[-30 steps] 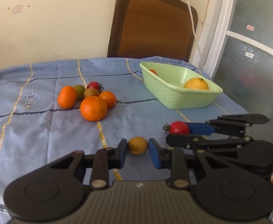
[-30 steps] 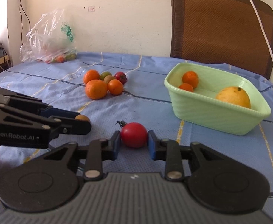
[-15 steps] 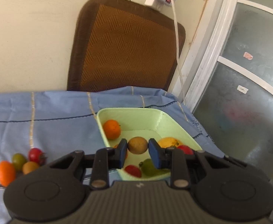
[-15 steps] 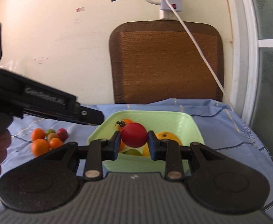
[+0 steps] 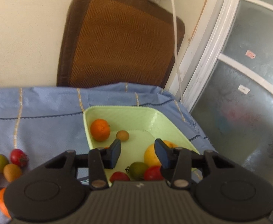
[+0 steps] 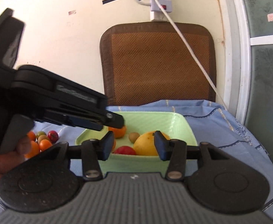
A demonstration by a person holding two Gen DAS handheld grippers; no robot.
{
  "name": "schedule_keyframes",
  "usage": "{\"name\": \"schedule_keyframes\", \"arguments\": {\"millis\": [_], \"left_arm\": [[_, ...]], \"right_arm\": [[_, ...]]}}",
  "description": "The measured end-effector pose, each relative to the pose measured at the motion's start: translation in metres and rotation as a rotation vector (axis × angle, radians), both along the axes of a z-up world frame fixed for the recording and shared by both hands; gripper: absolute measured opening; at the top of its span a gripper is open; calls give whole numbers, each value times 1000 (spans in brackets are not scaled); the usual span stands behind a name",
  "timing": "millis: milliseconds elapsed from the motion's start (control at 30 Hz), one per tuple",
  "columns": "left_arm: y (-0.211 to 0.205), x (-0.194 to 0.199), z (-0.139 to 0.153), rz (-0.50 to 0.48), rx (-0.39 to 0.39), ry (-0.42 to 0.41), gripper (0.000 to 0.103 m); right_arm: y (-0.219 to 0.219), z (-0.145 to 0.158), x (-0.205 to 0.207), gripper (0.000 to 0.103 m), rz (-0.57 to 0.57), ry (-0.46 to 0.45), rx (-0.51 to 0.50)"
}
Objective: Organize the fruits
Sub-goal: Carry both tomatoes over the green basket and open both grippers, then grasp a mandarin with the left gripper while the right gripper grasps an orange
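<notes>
Both claws, w/ the left claw (image 5: 137,154) and right claw (image 6: 132,145) tilted down over the pale green plastic basket (image 5: 160,120) on the blue-clothed tabletop (image 5: 43,115), are opening w/ nothing between them, their small brownish-yellow round fruit (image 5: 122,135) and red tomato (image 6: 125,150) now inside, the tomato partly hidden by the rim.

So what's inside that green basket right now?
In the green basket: an orange, a small brownish fruit, a big yellow citrus, a green tomato and two red tomatoes. The gripper body covers its near edge, so more may hide there.
</notes>
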State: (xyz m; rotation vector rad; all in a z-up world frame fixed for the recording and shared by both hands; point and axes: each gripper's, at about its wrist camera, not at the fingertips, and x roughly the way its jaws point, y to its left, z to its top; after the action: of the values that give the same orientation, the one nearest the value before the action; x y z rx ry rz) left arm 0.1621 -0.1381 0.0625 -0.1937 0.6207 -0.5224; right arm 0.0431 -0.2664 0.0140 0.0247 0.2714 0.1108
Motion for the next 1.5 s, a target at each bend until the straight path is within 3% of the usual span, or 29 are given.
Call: {"name": "schedule_keyframes", "arguments": {"millis": [133,300,500,600,767,900,1000,1100,1233,1500], "left_arm": [[34,-34,16,32,-24,-71,45],[97,-82,14,141,28,-126,46],[174,-106,-14,338,160,-72,46],[192,-100,-24,358,146,-21,46],[192,-75,-30,328,66,22,46],[190,-47,-35,312,-2,70,46],[187,-27,-36,303,-28,91,54],[178,-12,-39,295,10,94,55],[171,-6,-47,275,49,98,37],[176,-31,-40,283,7,63,35]], "right_arm": [[-5,3,-8,50,-21,-55,33],[-7,5,-17,50,-50,-126,53],[7,18,-21,50,33,-79,116],[36,25,-21,50,165,-40,84],[95,16,2,50,323,94,-43],[128,5,23,50,407,190,-86],[144,-1,32,50,435,224,-111],[153,-7,45,50,442,276,-120],[153,-12,50,50,448,305,-97],[155,-19,52,42,438,330,-109]]}}
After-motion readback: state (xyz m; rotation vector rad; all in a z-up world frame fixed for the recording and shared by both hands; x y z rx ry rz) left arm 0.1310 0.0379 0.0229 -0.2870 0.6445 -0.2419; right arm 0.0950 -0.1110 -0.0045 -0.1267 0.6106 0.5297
